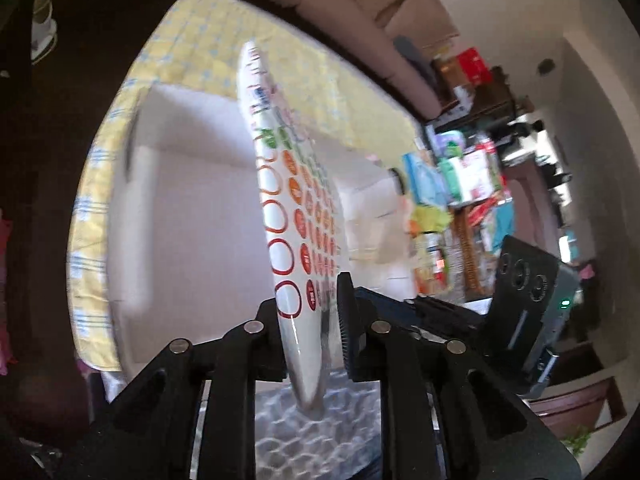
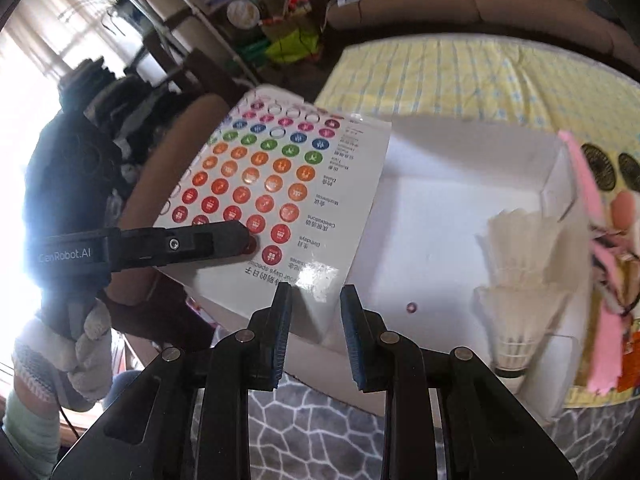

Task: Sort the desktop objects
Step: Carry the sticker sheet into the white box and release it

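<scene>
Left tool (image 1: 310, 320): clamped on the sticker sheet (image 1: 288, 200).
Right tool (image 2: 316, 312): released, empty.
Sticker sheet: light, floppy, glossy; grip its 6 o'clock margin.

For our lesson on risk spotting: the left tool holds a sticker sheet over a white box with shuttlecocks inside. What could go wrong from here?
1. The left tool pinches the sticker sheet only near one edge, so the glossy sheet may slip or bend.
2. The sheet hangs partly outside the box; released now, it might catch on the wall or fall out.
3. Sliding in, it could knock over the upright shuttlecocks.
</scene>
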A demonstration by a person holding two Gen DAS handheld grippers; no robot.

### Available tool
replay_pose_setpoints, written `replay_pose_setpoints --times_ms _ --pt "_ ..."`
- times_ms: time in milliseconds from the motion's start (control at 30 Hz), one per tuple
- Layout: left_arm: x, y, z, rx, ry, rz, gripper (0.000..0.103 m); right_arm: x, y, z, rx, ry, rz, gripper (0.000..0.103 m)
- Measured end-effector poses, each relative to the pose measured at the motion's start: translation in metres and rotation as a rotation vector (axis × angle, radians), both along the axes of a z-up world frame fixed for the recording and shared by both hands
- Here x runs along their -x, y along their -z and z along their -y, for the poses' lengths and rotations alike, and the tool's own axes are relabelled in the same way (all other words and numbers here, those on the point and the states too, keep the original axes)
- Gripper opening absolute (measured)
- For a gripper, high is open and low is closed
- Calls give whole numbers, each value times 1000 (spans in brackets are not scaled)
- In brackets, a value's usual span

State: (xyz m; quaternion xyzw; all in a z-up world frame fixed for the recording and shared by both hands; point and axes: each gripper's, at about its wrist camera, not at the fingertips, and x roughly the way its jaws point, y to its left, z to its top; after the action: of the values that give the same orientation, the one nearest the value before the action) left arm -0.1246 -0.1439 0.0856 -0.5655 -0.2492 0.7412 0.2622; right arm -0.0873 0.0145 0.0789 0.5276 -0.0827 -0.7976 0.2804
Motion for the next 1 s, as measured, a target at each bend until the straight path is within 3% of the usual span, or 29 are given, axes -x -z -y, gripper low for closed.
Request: replay_pose_setpoints --times_ms 100,167,300,467,833,1000 --pt "-2 7 3 87 2 8 28 7 14 10 -40 2 33 26" --pt "-8 4 4 129 9 -6 44 9 21 15 -57 4 49 26" --pt "-24 -22 19 203 24 -87 53 10 29 22 -74 -6 62 27" --pt "-25 -45 41 261 8 -145 56 13 25 20 -79 27 58 27" --pt "-19 -41 48 227 -8 -150 58 27 28 33 -126 48 89 27" --pt "-19 -46 29 229 28 -175 68 22 11 20 -114 64 49 27"
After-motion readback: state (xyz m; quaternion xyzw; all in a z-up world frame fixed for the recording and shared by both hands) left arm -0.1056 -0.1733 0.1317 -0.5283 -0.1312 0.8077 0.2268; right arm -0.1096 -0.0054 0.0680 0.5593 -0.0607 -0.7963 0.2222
